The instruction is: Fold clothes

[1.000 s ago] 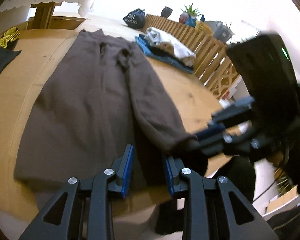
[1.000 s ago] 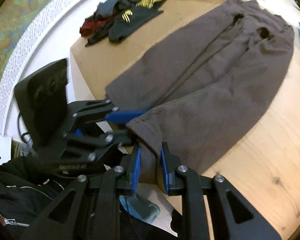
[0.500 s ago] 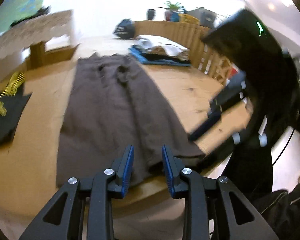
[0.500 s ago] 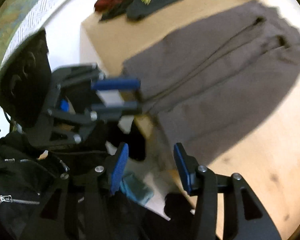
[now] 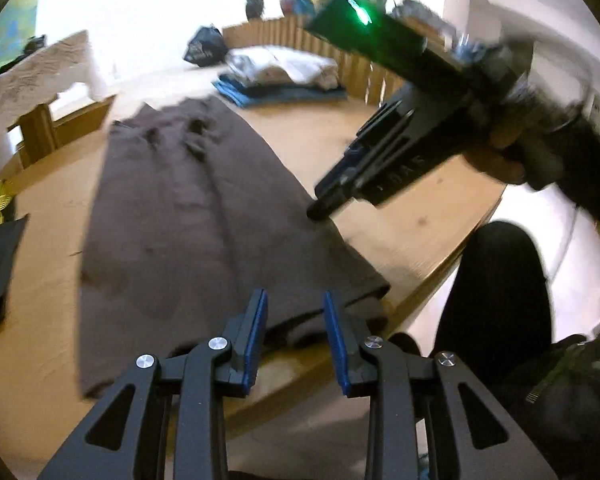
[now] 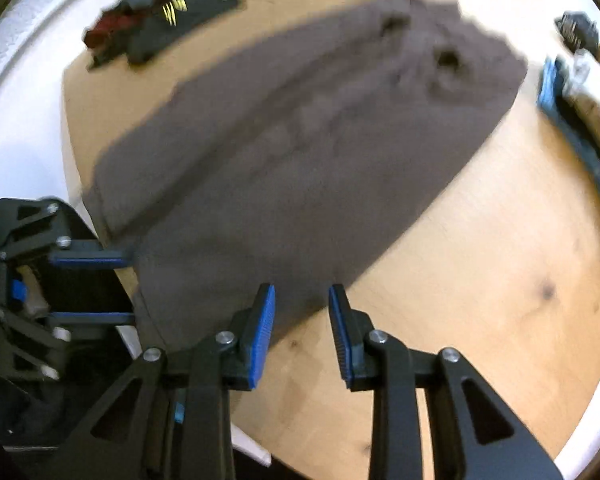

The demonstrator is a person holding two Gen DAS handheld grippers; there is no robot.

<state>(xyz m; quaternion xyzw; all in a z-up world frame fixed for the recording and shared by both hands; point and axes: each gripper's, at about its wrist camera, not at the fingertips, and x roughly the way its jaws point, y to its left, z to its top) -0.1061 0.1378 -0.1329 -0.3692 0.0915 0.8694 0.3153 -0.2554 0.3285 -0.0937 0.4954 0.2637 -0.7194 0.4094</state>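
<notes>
Trousers (image 5: 188,216) lie flat lengthwise on table (image 6: 480,280), hems at near edge. Both my claws, left (image 5: 294,334) and right (image 6: 302,332), gape empty above hems. Fold: pinch corners evenly.

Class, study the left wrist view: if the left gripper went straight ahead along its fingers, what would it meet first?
Most likely the near hem of the brown trousers, lying right ahead of the open left gripper at the table edge; depth is uncertain.
</notes>
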